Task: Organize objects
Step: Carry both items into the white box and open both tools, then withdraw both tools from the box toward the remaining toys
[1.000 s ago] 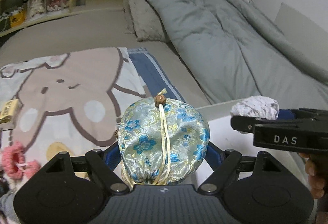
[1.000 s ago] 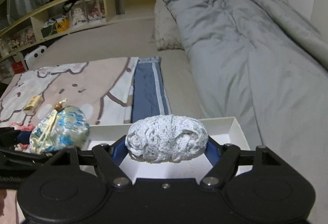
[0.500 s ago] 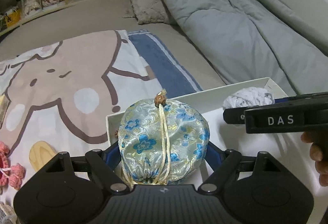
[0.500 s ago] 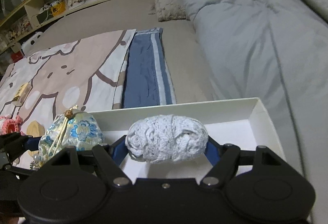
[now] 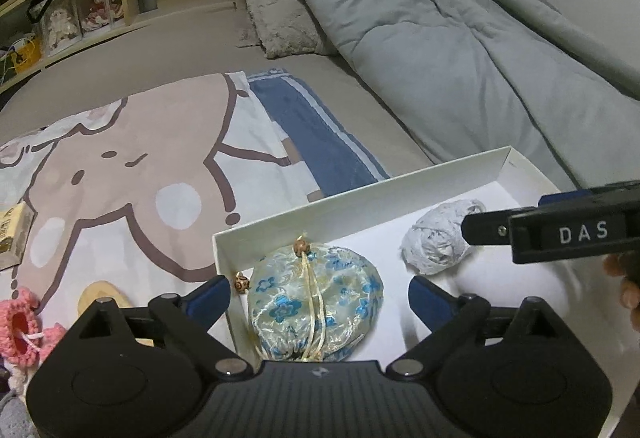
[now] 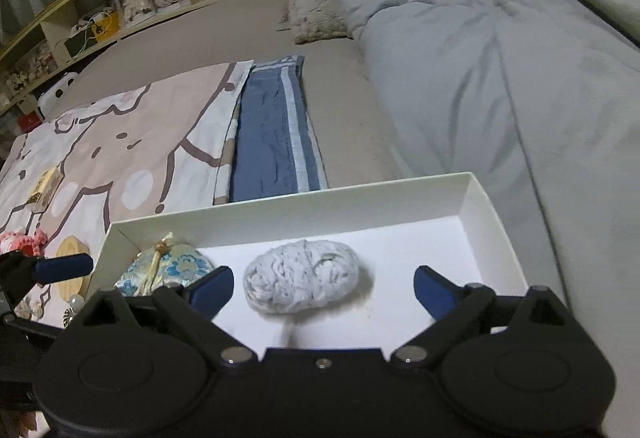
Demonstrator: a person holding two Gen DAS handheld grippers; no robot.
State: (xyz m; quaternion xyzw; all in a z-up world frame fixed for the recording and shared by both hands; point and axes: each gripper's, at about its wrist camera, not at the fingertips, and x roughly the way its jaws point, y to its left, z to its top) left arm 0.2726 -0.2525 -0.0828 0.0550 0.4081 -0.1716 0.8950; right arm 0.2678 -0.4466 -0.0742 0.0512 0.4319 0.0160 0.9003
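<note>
A silky blue-flowered drawstring pouch (image 5: 340, 294) lies in the near left corner of a shallow white box (image 5: 360, 193). My left gripper (image 5: 320, 288) straddles it; its jaws are opening and the blue pads (image 5: 208, 300) stand clear of the cloth. To the right in the same box (image 6: 280, 203) rests a white-grey crochet ball (image 6: 300, 282). My right gripper (image 6: 323, 276) is around it, jaws also opening, with a gap on each side. The ball (image 5: 436, 238) and one right finger (image 5: 500, 230) show in the left wrist view, and the pouch (image 6: 176, 266) shows in the right wrist view.
The box sits on a bed beside a cartoon blanket (image 5: 132, 165) and a blue striped cloth (image 6: 272, 133). A pink crochet piece (image 5: 20, 326), a wooden disc (image 6: 72, 250) and a small carton (image 5: 12, 234) lie on the blanket. A grey duvet (image 5: 460, 49) is on the right and shelves (image 6: 100, 5) are behind.
Both grippers came down over the white box and spread their jaws. The pouch and the crochet ball, gripped before, now lie on the box floor.
</note>
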